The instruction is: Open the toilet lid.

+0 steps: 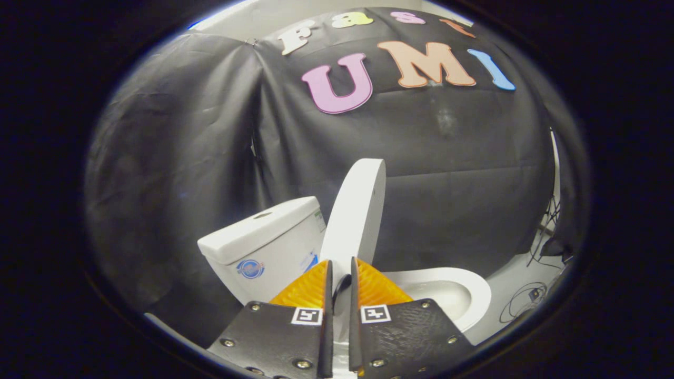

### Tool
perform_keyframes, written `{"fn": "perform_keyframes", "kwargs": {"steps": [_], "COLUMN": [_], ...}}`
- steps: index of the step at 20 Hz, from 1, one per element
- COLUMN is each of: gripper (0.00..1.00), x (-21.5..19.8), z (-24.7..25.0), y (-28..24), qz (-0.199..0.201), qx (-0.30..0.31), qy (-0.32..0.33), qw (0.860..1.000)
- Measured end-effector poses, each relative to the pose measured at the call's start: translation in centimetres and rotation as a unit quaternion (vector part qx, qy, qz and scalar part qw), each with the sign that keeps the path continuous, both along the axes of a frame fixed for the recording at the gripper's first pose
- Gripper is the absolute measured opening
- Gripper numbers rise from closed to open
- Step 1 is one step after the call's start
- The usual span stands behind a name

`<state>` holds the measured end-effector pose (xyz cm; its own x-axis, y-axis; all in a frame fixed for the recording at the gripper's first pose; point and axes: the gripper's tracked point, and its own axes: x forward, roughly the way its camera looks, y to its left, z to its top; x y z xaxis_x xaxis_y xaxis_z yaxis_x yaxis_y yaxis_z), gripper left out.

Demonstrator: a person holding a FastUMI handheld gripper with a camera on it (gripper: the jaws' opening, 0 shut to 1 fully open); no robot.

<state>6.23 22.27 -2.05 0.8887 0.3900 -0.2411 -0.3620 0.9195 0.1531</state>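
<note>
The toilet lid (pixel 354 210) is seen raised, standing nearly upright and tilted slightly back toward the tank (pixel 266 245), edge-on to the camera. Its lower edge is caught between the two fingers of the hand-held gripper (pixel 339 273), which are drawn nearly together with only a narrow gap left, and both appear to press on the lid (the contact itself is partly hidden by the fingers). To the right of the fingers the open bowl (pixel 447 295) and its white rim are exposed. The tank is set just left of the lid, against the black cloth wall (pixel 184 158). Cables (pixel 526 300) are seen on the floor beyond the bowl.
</note>
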Motion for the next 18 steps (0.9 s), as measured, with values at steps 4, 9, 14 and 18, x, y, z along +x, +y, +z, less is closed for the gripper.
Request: {"fn": "perform_keyframes", "kwargs": {"steps": [4, 9, 14, 18], "gripper": [0.12, 0.12, 0.12, 0.12], "x": [-0.1, -0.1, -0.4, -0.6], "z": [0.2, 0.7, 0.8, 0.9], "y": [1.2, 2.6, 4.2, 5.6], "qz": [0.010, 0.020, 0.032, 0.038], "qx": [0.016, 0.011, 0.023, 0.031], "qy": [0.001, -0.005, -0.005, -0.008], "qw": [1.000, 1.000, 0.999, 0.999]}}
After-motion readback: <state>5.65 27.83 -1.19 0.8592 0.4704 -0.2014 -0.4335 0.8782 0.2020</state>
